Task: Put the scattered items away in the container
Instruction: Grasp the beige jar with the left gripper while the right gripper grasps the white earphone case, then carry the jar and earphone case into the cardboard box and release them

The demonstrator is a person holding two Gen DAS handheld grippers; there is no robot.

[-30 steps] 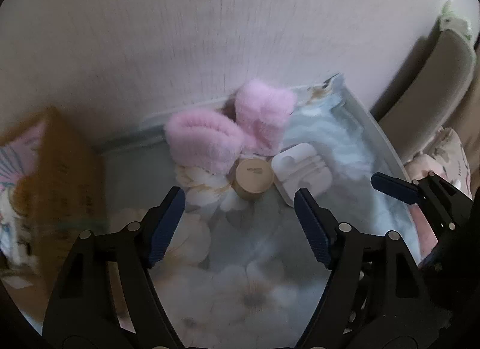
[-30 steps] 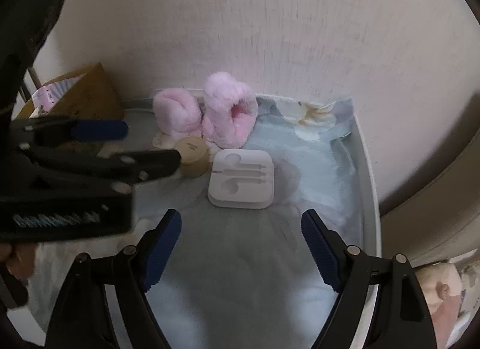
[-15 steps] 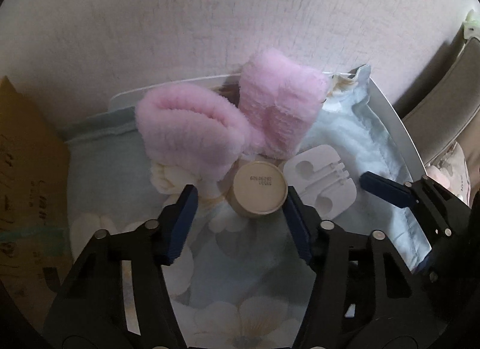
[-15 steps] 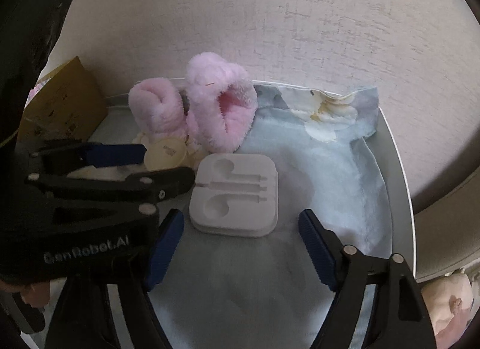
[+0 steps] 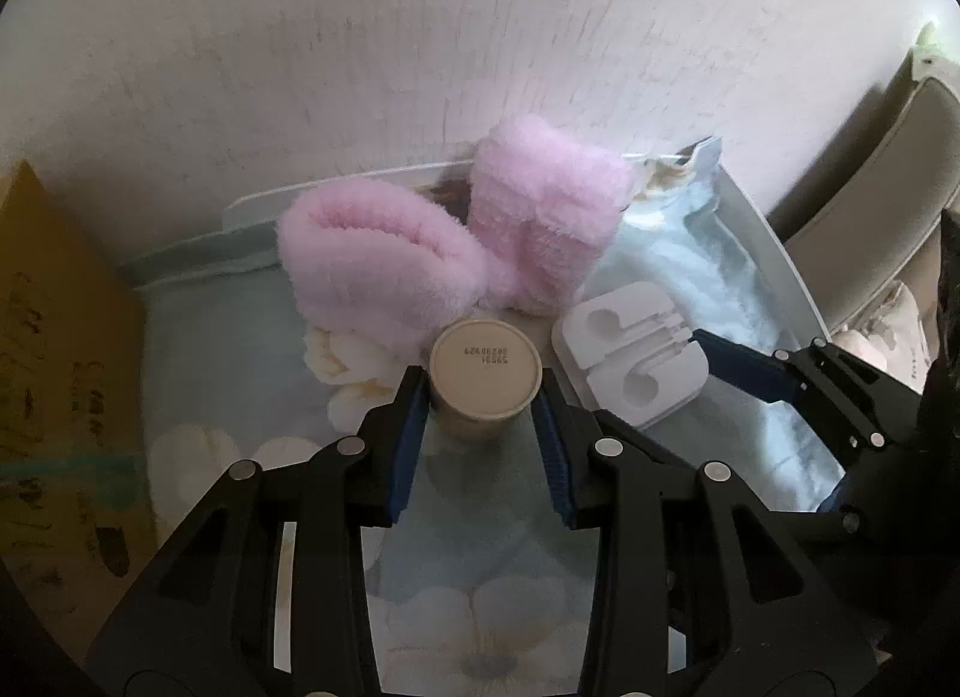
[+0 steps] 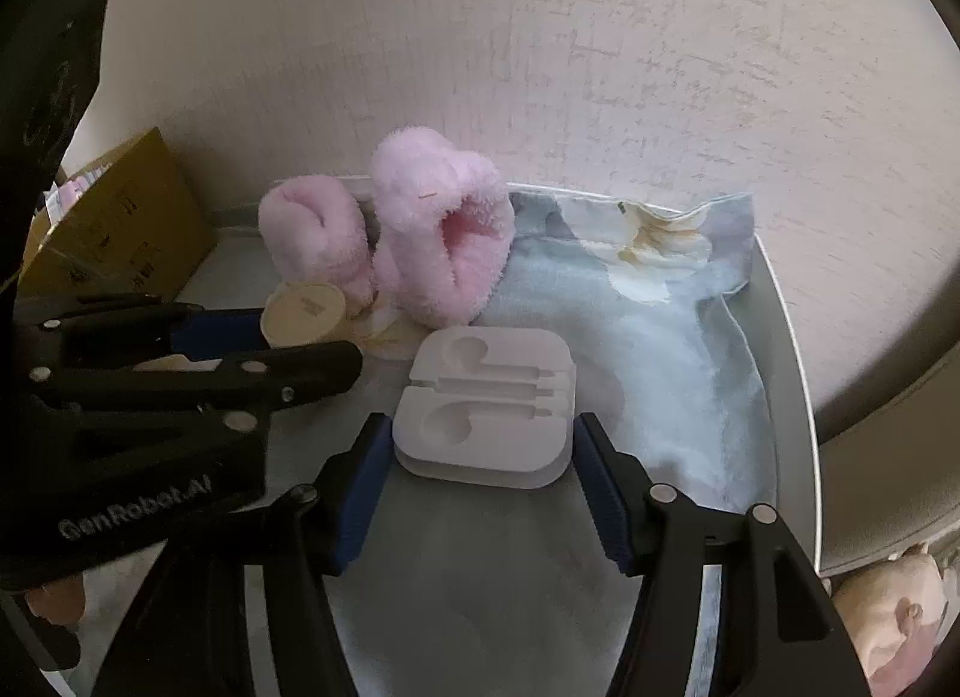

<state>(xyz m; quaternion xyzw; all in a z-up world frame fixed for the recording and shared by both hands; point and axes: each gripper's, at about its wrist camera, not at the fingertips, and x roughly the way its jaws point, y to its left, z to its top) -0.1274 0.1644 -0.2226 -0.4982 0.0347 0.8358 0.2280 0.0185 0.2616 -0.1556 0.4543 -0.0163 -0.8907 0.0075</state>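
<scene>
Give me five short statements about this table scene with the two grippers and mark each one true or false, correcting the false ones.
1. The left gripper has its fingers on either side of the beige jar. True.
2. The white earphone case lies between the fingers of the right gripper. True.
3. The pink fluffy slippers already sit inside the cardboard box. False: they rest on the floral cloth near the wall, to the right of the box.
4. The beige jar is bright blue. False: it is beige, with a printed code on the round face towards the camera.
5. The earphone case stands on top of the jar. False: it lies flat on the cloth, to the jar's right.
</scene>
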